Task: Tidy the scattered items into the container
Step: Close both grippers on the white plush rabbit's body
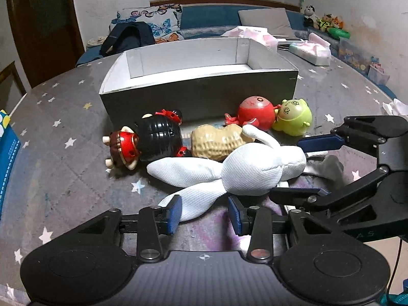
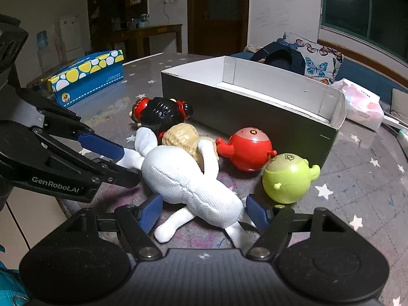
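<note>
Left wrist view, left to right. I see doll [image 1: 150, 140] with black hair ahead-left of left gripper [image 1: 205, 215], then peanut [image 1: 219, 141], red ball toy [image 1: 256, 113], green ball toy [image 1: 293, 119], all lying just before box [image 1: 199, 94] on table [image 1: 63, 127].

White plush toy [image 1: 244, 173] nearest; one long limb lies between left gripper's fingers, jaws wide, pads not touching.

Right gripper [image 2: 204, 214] enters from right: jaws wide, straddling plush body, contact not clear.

Box beyond toys, open top.
</note>
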